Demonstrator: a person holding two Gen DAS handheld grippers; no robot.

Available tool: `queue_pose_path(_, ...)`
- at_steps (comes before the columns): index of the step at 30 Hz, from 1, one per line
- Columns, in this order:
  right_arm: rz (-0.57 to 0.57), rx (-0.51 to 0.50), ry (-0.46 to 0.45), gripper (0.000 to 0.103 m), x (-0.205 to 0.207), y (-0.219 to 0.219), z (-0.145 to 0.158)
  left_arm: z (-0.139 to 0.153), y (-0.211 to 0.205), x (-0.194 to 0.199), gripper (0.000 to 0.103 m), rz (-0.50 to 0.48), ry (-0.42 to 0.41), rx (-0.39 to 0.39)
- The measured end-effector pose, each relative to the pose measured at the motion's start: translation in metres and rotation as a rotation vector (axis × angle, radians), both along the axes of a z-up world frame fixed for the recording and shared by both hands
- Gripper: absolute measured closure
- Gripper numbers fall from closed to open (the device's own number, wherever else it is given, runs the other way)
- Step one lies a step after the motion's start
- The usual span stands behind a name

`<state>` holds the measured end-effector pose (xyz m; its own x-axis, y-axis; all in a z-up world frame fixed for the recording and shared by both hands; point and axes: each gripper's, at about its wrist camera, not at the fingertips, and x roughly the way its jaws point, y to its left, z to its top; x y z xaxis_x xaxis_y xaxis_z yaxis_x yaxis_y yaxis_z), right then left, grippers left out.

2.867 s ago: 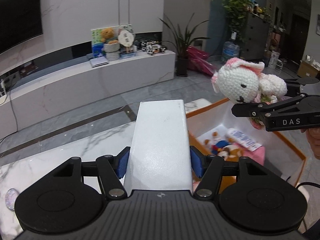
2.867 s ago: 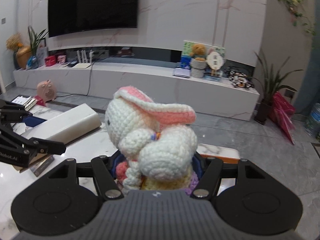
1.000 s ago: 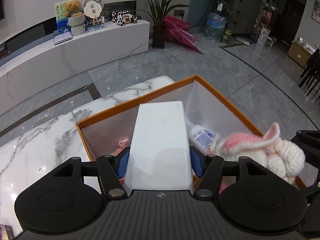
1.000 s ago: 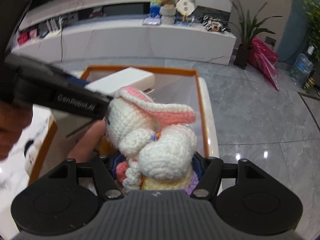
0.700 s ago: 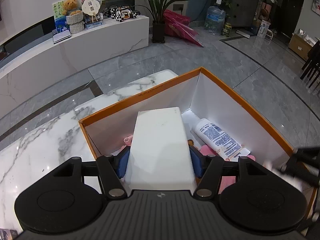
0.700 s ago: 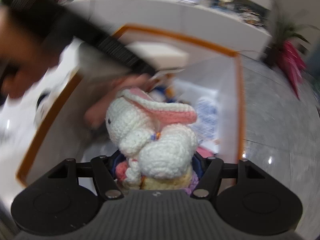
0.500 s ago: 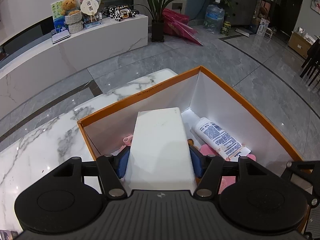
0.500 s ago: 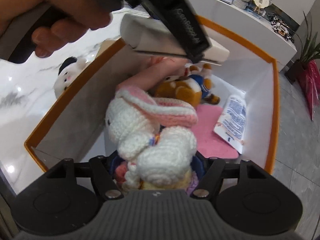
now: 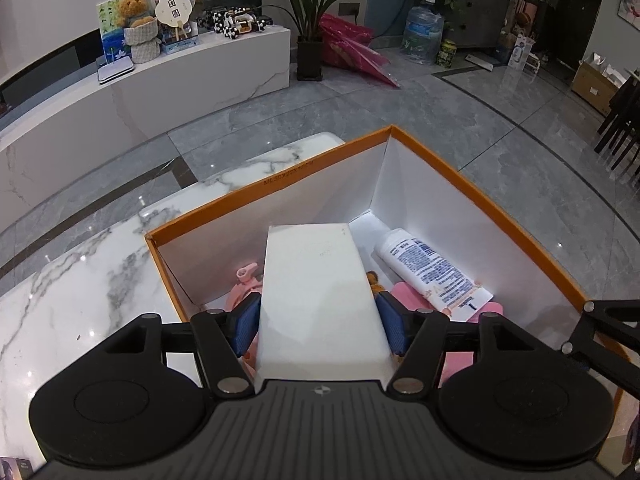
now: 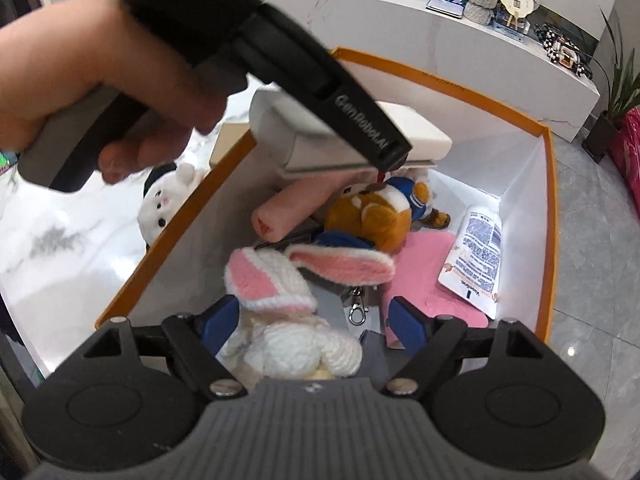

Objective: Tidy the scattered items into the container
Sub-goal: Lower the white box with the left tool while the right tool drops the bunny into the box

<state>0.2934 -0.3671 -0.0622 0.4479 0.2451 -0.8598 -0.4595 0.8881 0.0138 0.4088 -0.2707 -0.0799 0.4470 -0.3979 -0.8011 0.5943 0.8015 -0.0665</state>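
We hold the white box (image 9: 322, 292) in the left gripper (image 9: 320, 320), whose blue pads (image 9: 246, 326) are clenched against both of its long sides. The white box hangs level above the open container (image 9: 472, 196), an orange-rimmed carton standing on the marble counter (image 9: 80, 272), and has not yet touched anything inside.

The crochet rabbit (image 10: 292, 304) lies between the fingers of the right gripper (image 10: 310, 322), inside the container at its near wall. The right jaws stand spread, and there is a clear gap between the right-hand pad (image 10: 404, 320) and the toy, so we judge the rabbit released and resting on the contents. A metal clip on the rabbit dangles in that gap.

Already in the container are a brown plush bear (image 10: 376, 216), a white tube (image 10: 478, 256), a pink cloth (image 10: 424, 276) and a pink cylinder (image 10: 296, 210). A white plush (image 10: 164, 200) sits on the counter just outside the container's left wall and is not yet tidied.

The step in hand is depositing both items. The next move calls for lowering the white box onto the contents and opening the left gripper, while we lift the right gripper straight out, clear of the rabbit's ear.

Our left hand (image 10: 100, 84) grips the handle from above, tilted forward and down, and crosses over the right gripper's view.
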Motion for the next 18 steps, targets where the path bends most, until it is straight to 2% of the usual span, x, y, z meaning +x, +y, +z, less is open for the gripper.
queue_pose_path(5,-0.061,0.002,-0.012,0.019,0.007,-0.009,0.001,0.013,0.005,0.001,0.031,0.009,0.034,-0.092)
queue_pose_path(11,-0.121,0.002,-0.027,0.019,0.008,-0.017,0.004,0.019,0.018,-0.007,0.031,0.004,-0.01,-0.059)
queue_pose_path(18,-0.151,0.004,-0.046,0.019,0.01,-0.02,0.009,0.025,0.046,-0.016,0.03,0.009,0.002,-0.091)
